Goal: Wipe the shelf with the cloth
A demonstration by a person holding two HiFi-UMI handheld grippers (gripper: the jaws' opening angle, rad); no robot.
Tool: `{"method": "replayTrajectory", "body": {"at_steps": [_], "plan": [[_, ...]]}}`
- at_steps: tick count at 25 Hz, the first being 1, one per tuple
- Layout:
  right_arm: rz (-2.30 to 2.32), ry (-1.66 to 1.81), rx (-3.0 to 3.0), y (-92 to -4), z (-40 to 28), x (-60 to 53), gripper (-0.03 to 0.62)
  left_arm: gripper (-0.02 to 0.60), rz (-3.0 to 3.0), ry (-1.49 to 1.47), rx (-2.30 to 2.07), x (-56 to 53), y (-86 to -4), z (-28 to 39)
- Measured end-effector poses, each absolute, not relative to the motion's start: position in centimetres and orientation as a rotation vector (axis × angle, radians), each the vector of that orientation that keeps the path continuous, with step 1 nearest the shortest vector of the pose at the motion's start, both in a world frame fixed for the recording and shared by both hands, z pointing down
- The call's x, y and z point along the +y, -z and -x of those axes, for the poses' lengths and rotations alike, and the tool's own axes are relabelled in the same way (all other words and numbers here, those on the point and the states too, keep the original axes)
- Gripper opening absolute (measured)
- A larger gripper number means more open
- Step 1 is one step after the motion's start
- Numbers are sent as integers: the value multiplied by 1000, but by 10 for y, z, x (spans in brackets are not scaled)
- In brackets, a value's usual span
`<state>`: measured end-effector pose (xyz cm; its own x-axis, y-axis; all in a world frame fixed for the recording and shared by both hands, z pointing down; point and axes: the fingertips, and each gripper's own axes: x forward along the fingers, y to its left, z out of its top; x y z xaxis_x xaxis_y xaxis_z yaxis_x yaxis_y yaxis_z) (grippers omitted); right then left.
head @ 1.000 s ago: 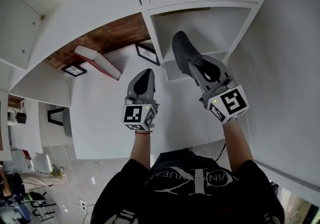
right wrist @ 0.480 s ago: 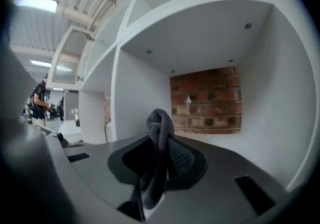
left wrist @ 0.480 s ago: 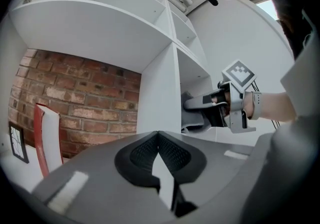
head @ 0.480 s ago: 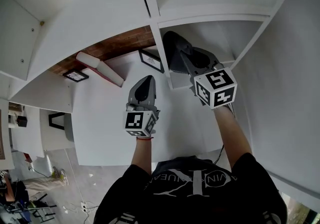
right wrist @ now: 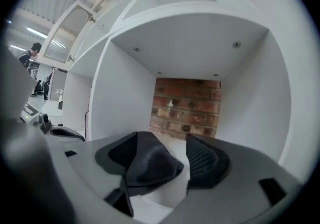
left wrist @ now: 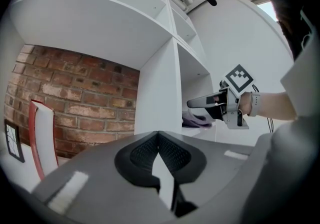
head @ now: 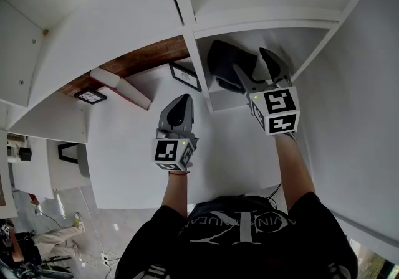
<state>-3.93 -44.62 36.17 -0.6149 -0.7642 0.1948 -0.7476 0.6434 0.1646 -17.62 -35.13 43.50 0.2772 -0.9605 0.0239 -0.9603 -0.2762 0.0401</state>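
So the cloth (head: pixel 223 63) is sitting in the shelf's (head: pixel 274 21) right cubby, at the front left corner by the divider. The right hand-held gripper (head: pixel 249 63) has just been opening its jaws. They're wide apart, with the cloth slumped against the left one, not pinched. The left hand-held gripper (head: pixel 181 100) hangs outside the cubby, jaws together, empty.

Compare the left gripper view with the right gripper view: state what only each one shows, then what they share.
Only the left gripper view: the right gripper from the side, the red-and-white book, the left gripper's closed fingers. Only the right gripper view: the compartment's ceiling, and the right fingers apart, having just opened, the cloth loose between them. Both: the cloth, the brick wall, the white shelf.
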Motion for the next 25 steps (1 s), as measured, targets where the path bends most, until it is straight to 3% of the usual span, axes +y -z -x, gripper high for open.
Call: {"method": "replayTrajectory", "body": {"at_steps": [9,17,20,25], "plan": [[-928,38,-2428,-407,71,-455,269,12,-2475,-5,-1866,-350,-436,178],[-791,20,-2413,-409,101,-440,177,12,-2438,13,-1895,-347,-438,190],[-753,110,-2389,-409,116,-433,125,12,-2439,15,-1886,-348,-439,189],[-767,286,-2322,-410,116,-432,89,12,-2441,28,-1881,-351,-439,187]]}}
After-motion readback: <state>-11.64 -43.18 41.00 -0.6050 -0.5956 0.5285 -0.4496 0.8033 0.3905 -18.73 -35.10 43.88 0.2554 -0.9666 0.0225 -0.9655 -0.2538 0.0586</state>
